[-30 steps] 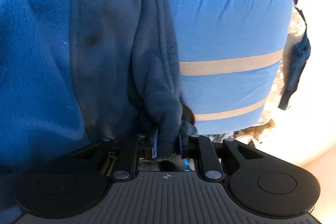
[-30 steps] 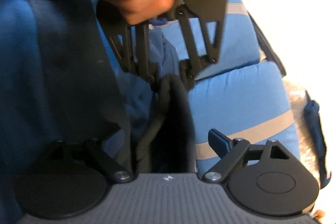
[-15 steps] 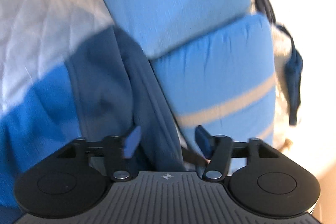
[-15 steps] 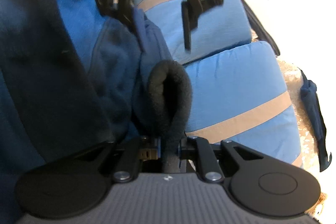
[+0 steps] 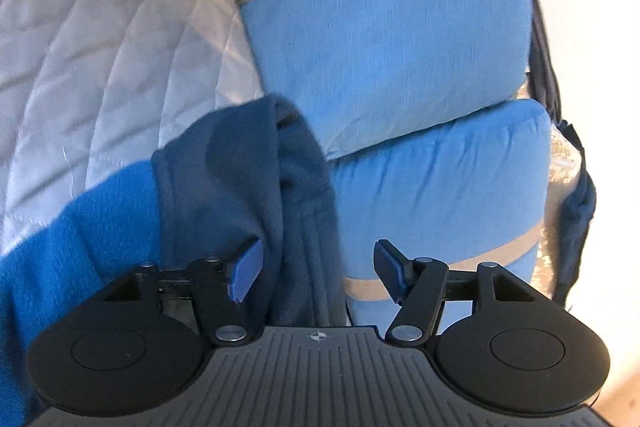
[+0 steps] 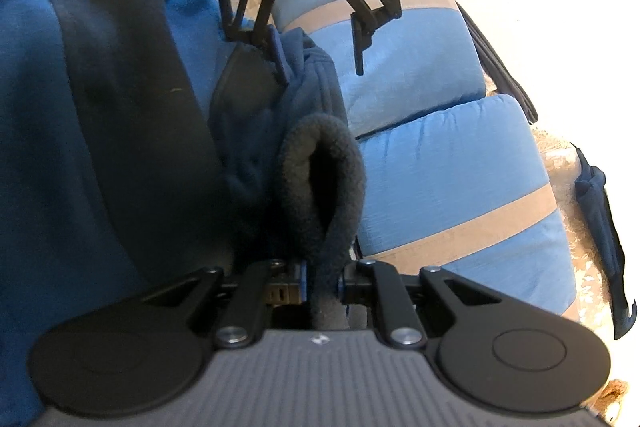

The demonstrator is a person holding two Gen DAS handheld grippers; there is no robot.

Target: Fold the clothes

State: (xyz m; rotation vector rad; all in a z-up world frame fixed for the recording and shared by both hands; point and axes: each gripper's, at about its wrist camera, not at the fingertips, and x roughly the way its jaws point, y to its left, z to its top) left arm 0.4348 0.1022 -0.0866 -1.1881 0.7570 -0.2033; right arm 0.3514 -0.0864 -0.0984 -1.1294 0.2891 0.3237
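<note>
- My left tool [image 5: 318, 273] has just let go of the fleece [image 5: 248, 179] and gapes open, cloth lying between its fingers.
- My right tool [image 6: 322, 285] pinches the cuff [image 6: 320, 195]; the fold passes to it.

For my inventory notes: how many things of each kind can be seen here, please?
Light blue cushions with beige stripes: 2
Blue fleece garment: 1
White quilted cover: 1
Tools: 2, left tool, right tool
Total: 6

Bright overexposed glare at right edges, fisheye bending, slight motion blur.
</note>
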